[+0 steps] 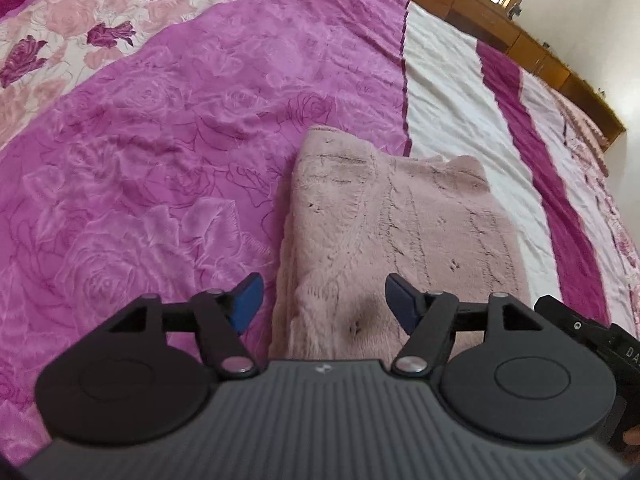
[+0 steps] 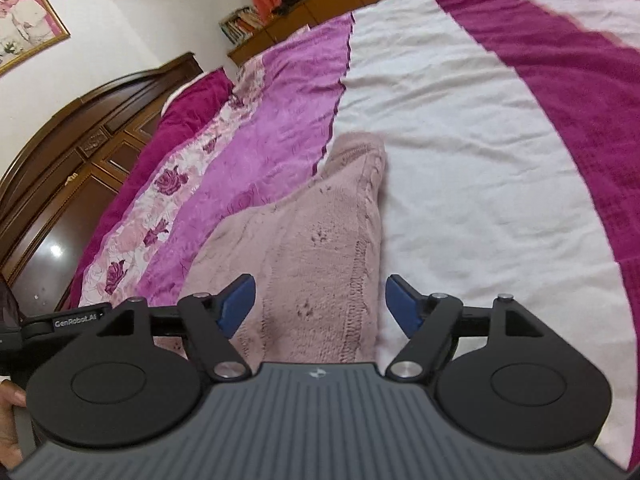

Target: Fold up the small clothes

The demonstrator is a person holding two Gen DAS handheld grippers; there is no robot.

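1. A pink knit garment [image 1: 392, 240] lies folded on the bed, a flat oblong several layers thick with its edges roughly squared.
2. It rests across the seam where the purple rose-patterned blanket [image 1: 160, 152] meets the white sheet [image 1: 444, 92]: its left part on the blanket, its right part on the sheet.
3. The left gripper [image 1: 324, 304] hangs over the garment's near left corner, tilted downward.
4. Its jaws stand wide apart; the left blue pad [image 1: 248, 304] is over the blanket just beside the garment's left edge, and the right pad [image 1: 402, 304] is over the garment itself. Nothing is gripped between them.
5. The right gripper [image 2: 320, 306] hangs over the garment's [image 2: 304, 240] near right part, also tilted downward.
6. Its jaws are likewise wide apart and hold nothing; the left pad [image 2: 238, 304] is over the knit, the right pad [image 2: 404, 306] over the white sheet [image 2: 460, 140] just past the garment's right edge.
7. From the right wrist view the garment runs away from the camera, narrowing to a rounded far end near the blanket's [image 2: 280, 120] edge.
8. A dark magenta stripe [image 2: 560, 60] crosses the sheet well to the right of the garment.
9. A dark wooden headboard [image 2: 80, 132] stands far left in the right wrist view, with a framed picture [image 2: 28, 24] on the wall above it.
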